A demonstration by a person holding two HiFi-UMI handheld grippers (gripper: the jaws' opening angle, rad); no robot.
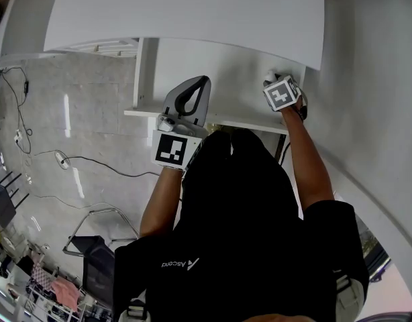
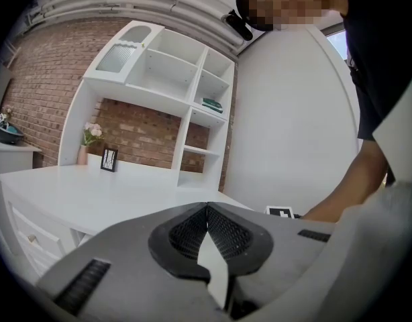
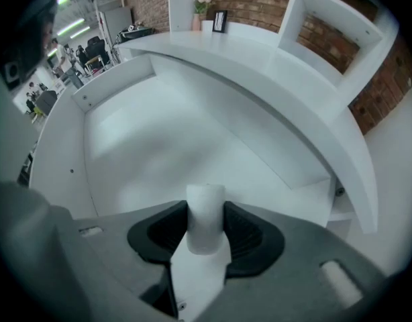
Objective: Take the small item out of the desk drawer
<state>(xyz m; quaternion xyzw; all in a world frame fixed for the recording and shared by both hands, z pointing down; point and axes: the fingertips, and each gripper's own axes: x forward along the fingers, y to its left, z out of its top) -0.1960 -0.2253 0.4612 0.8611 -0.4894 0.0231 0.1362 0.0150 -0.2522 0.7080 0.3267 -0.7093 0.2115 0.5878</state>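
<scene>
Small item point(image 3: 205, 221) was clamped by the right gripper point(image 3: 205, 212) inside the drawer point(image 3: 142, 149); it was best lifted straight, firmly held.

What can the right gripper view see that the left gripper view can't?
Only the right gripper view shows the inside of the open drawer and a small white cylinder pinched between its jaws. Only the left gripper view shows the person's arm, an arched cabinet door and shut, empty jaws. Both show the white desk top, the shelf unit, the brick wall, the picture frame and the flowers.
</scene>
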